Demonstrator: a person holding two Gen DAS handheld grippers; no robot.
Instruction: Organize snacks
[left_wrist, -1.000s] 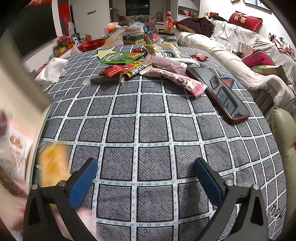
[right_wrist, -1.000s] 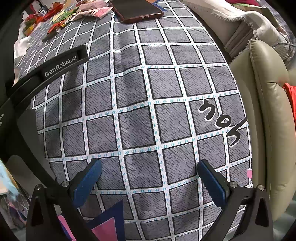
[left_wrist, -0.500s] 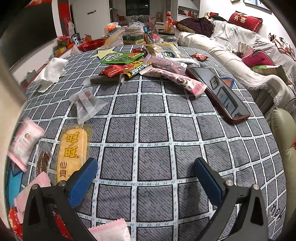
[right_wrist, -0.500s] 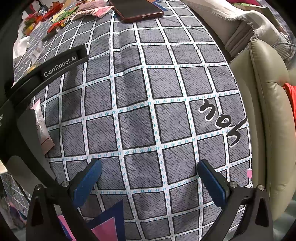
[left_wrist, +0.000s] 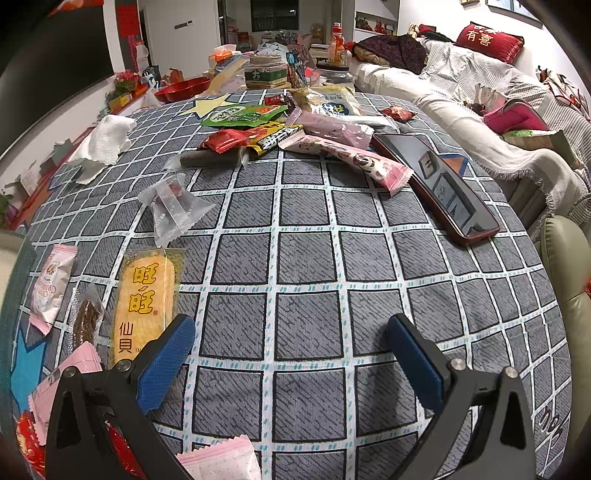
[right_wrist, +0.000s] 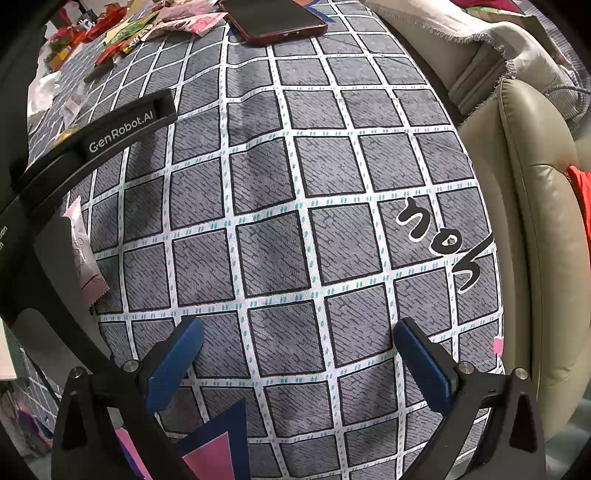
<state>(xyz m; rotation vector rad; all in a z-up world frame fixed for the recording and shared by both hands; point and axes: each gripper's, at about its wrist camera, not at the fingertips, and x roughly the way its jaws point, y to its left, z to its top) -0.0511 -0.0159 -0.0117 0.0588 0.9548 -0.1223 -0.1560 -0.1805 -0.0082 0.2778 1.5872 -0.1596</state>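
A: Two grippers, both spread wide and holding nothing. The left gripper (left_wrist: 291, 347) hovers low over the checked cloth (left_wrist: 306, 258); the right gripper (right_wrist: 299, 350) does the same over a bare stretch.

B: Nearest snack?

A: One yellow rice cracker packet (left_wrist: 146, 295), lower left of the left view, just beside the left finger. Light and brittle inside slick film, I'd judge (squeeze gently), so take it by a sealed end.

B: And further out?

A: One clear wrapper (left_wrist: 173, 208) above it, two pink packets (left_wrist: 51, 284) at the left edge, one long pink bar (left_wrist: 351, 157) in the upper-middle heap beside one phone (left_wrist: 443, 188).
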